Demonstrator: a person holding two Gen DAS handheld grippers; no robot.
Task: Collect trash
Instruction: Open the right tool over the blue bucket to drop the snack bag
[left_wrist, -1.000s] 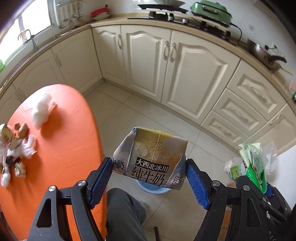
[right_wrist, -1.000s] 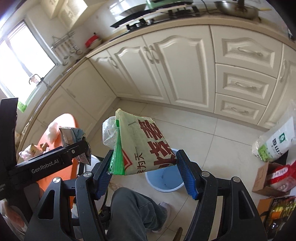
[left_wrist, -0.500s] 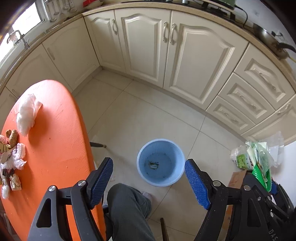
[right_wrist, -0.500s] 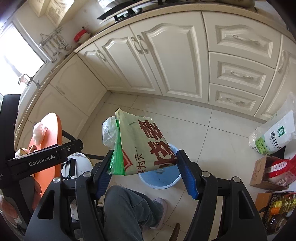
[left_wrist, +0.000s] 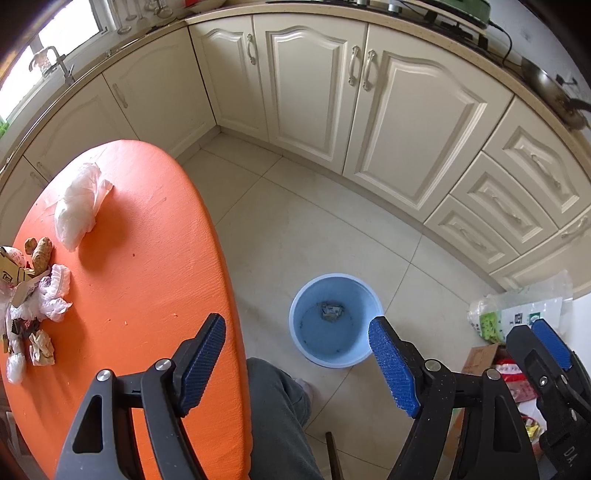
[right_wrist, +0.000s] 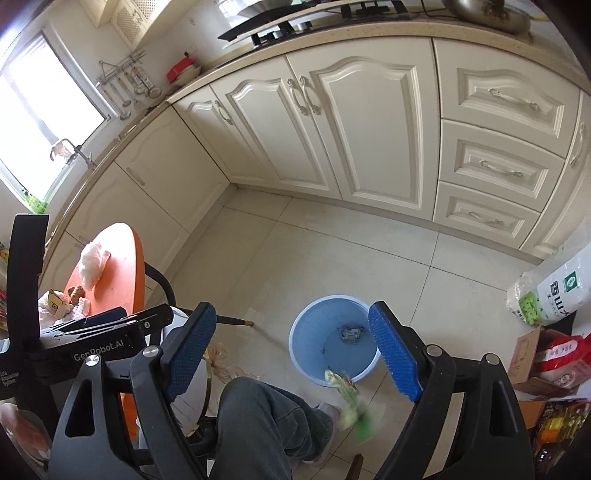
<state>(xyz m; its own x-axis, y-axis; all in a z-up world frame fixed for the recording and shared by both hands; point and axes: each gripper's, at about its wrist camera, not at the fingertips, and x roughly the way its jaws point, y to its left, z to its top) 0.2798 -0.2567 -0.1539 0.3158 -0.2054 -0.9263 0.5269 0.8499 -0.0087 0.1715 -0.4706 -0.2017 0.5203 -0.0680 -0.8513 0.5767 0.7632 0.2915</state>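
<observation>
While both grippers hang over the floor, left gripper (left_wrist: 297, 363) fingers spread, empty; right gripper (right_wrist: 291, 352) fingers have just been opening, nothing between them. Green-and-white bag (right_wrist: 351, 402) blurred, falling at the near rim of the blue bucket (right_wrist: 314, 332), may miss. Carton (left_wrist: 331, 311) lies inside. Drop step ending. Next: reach for the scraps (left_wrist: 33, 295) at the orange worktop's (left_wrist: 147, 258) left edge.
</observation>
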